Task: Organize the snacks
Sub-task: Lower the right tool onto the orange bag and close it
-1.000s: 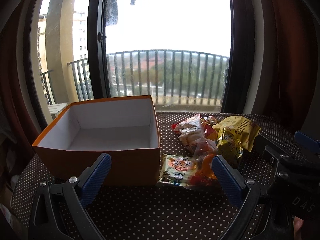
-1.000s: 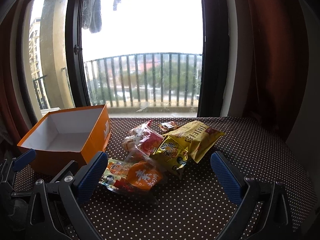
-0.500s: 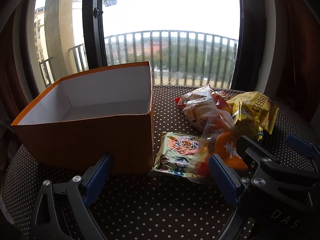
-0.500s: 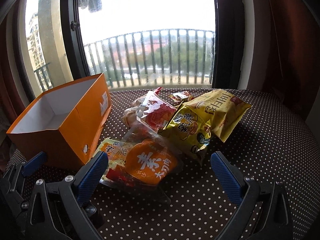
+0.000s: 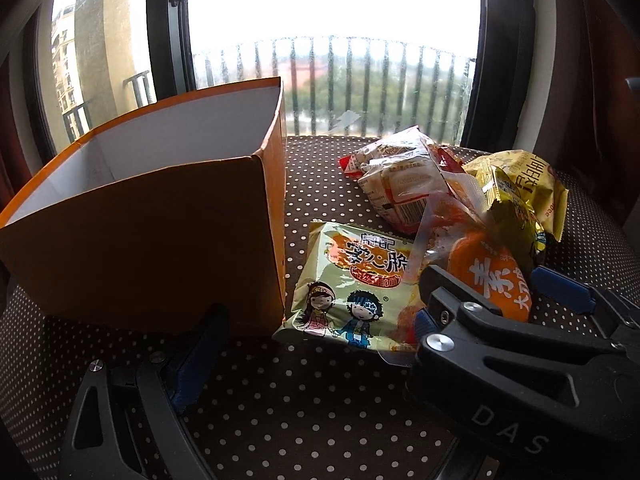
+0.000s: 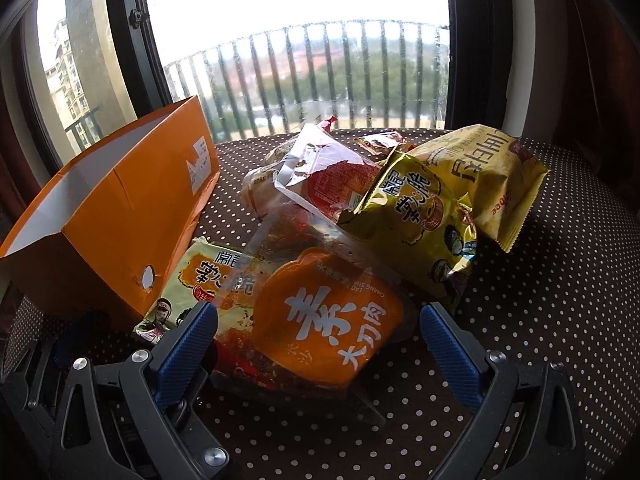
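Observation:
An open orange box [image 5: 160, 240] with a white inside stands on the left of the dotted table. Right of it lies a heap of snack packets. My right gripper [image 6: 320, 356] is low over the clear packet with the orange label [image 6: 328, 320]. That packet lies between its blue pads, the jaws are closing, and the pads are still off it. My left gripper [image 5: 316, 332] is open in front of the box corner and the pale green cartoon packet [image 5: 352, 280]. Its right finger is mostly hidden behind the right gripper [image 5: 486, 276].
Two yellow bags [image 6: 420, 220] [image 6: 488, 176] and a clear red packet [image 6: 320, 176] are piled behind the orange-label packet. The brown polka-dot cloth [image 5: 320, 420] covers the table. A window with a balcony railing [image 6: 320, 80] stands behind it, and dark curtains hang on both sides.
Both grippers have come down and forward toward the snacks. The right one now straddles the orange-label packet and crosses in front of the left one. The box looms larger.

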The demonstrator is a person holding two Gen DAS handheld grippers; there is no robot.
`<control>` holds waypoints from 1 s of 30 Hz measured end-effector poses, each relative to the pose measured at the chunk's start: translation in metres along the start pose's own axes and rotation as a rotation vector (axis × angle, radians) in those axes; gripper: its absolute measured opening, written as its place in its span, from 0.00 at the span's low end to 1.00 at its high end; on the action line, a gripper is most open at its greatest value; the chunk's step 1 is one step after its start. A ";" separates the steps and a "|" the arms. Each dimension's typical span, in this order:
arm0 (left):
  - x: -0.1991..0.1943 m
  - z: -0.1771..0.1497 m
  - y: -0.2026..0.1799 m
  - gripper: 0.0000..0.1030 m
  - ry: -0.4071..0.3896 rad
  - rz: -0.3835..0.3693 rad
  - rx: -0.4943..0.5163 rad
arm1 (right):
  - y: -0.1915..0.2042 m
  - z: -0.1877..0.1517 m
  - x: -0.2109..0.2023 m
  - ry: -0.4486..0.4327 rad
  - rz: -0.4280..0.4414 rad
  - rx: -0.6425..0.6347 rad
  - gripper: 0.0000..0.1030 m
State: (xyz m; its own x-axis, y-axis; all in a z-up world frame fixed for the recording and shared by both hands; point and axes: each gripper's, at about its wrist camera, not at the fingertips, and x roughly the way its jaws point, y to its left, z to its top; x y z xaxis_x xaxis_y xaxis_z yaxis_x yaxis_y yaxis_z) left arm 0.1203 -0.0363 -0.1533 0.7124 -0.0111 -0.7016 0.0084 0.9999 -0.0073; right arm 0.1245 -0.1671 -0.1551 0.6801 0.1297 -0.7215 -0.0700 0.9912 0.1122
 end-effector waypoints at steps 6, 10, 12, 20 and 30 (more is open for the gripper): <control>0.003 -0.001 -0.009 0.90 0.008 -0.008 0.030 | -0.006 -0.002 0.005 0.022 -0.022 0.024 0.68; 0.002 -0.003 -0.017 0.90 0.011 -0.005 0.058 | -0.007 -0.009 -0.001 0.018 -0.033 0.012 0.58; 0.000 -0.003 -0.022 0.90 0.010 -0.010 0.072 | -0.011 -0.013 -0.007 0.015 -0.035 0.025 0.56; -0.009 -0.004 -0.056 0.90 0.004 -0.041 0.121 | -0.052 -0.019 -0.024 0.001 -0.053 0.098 0.35; -0.005 0.004 -0.051 0.91 0.002 0.018 0.132 | -0.058 -0.018 -0.024 0.021 -0.036 0.132 0.68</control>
State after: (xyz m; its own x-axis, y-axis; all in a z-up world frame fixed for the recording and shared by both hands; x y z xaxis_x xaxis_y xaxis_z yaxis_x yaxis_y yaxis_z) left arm 0.1190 -0.0876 -0.1462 0.7121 0.0068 -0.7020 0.0881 0.9912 0.0989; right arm 0.0990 -0.2272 -0.1561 0.6650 0.0963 -0.7406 0.0514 0.9834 0.1740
